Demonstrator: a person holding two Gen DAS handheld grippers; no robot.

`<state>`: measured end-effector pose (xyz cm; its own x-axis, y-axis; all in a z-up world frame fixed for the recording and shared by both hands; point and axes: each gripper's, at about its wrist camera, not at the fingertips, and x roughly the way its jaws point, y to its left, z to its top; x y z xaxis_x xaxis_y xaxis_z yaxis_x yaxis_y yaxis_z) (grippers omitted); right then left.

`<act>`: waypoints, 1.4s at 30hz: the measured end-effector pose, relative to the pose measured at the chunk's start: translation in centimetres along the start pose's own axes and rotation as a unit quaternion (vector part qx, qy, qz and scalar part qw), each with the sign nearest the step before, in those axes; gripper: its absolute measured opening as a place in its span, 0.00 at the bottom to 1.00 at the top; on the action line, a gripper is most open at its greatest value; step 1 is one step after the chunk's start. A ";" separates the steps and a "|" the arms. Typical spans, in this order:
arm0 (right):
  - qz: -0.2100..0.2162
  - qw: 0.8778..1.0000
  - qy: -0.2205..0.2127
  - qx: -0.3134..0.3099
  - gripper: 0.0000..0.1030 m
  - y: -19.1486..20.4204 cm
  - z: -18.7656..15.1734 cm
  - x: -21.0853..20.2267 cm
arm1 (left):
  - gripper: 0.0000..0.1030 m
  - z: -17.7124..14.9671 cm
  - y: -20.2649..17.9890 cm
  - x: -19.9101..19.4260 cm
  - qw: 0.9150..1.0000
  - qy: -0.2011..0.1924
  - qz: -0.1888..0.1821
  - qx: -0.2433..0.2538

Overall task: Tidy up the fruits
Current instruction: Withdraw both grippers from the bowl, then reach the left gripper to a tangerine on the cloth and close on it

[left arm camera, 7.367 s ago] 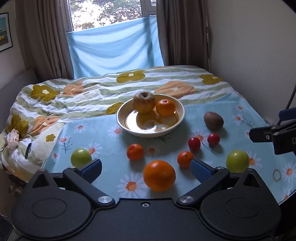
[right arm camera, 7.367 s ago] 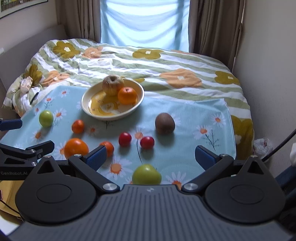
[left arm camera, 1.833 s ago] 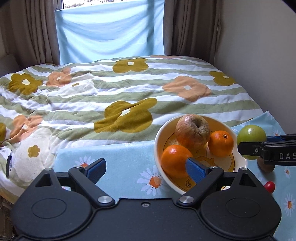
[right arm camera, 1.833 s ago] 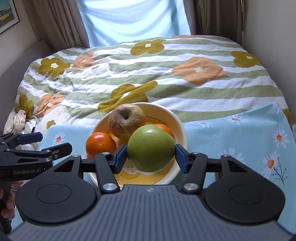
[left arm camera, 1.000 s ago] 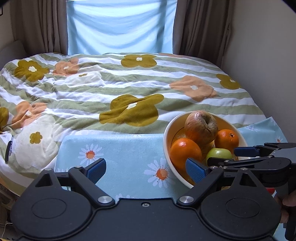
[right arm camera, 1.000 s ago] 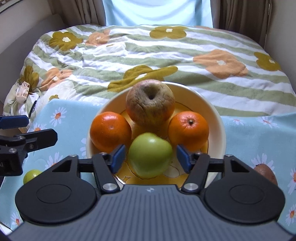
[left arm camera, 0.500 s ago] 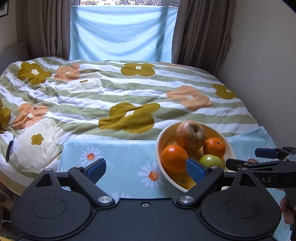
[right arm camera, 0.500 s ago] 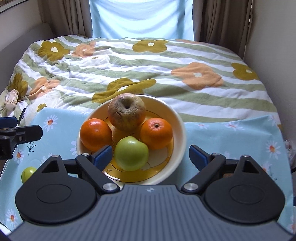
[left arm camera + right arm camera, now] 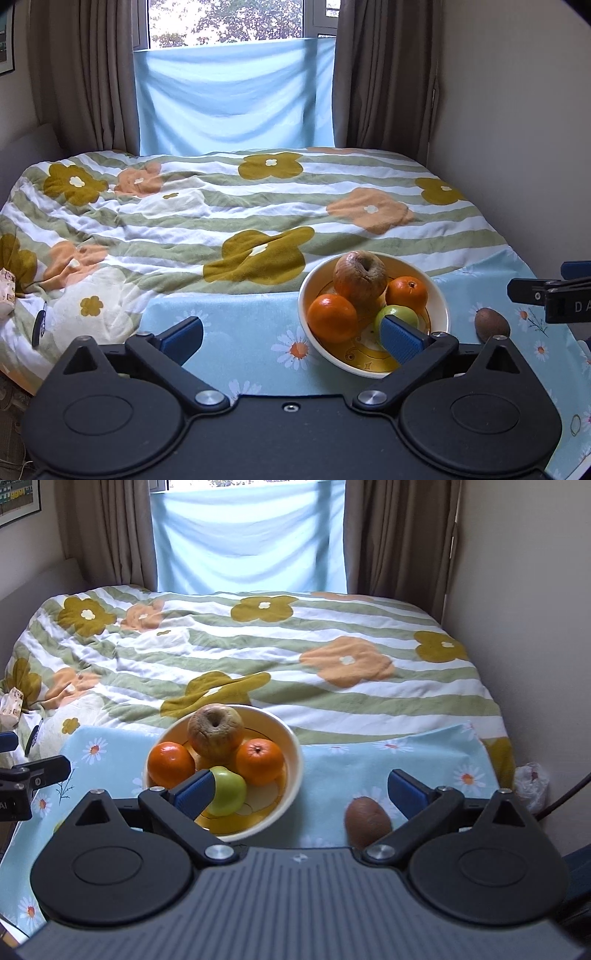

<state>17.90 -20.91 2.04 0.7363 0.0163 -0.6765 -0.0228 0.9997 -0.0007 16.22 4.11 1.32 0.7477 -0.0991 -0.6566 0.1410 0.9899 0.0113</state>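
Daisy-print cloth [image 9: 332, 764] on the bed, fruit gathered in the yellow bowl [image 9: 291, 753] with the green apple [image 9: 229, 790], kiwi [image 9: 367, 821] loose beside it; right gripper [image 9: 299, 790] and left gripper [image 9: 291, 334] both spread, empty.

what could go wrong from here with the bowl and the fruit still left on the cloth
1. The bowl sits on soft bedding and already holds a wrinkled apple, two oranges and a green apple; pressing another fruit in might tip it or roll one out.
2. The kiwi lies low beneath the open right gripper, partly hidden by its body; a blind closing could nudge it away.
3. The open left gripper has one finger over the bowl, so lowering it may clip the rim.
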 end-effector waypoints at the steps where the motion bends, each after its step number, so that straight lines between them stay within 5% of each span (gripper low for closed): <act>1: 0.002 1.000 -0.001 0.000 1.00 -0.5 -0.1 -0.4 | 1.00 -0.2 -0.3 -0.4 1.000 -0.001 -0.001 -0.001; 22: 0.105 0.994 -0.012 -0.025 1.00 -9.9 -4.7 -5.6 | 1.00 -5.9 -9.8 -8.6 0.995 -0.028 0.066 -0.072; 42: 0.123 0.991 0.006 -0.059 1.00 -15.0 -8.2 4.1 | 0.95 -10.3 -17.6 1.8 0.998 0.031 0.048 -0.039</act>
<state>15.73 -35.94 -6.80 0.6913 0.2580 -0.6749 -0.2794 0.9569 0.0796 8.37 -12.45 -7.81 0.7135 0.0005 -0.7006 0.0182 0.9996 0.0193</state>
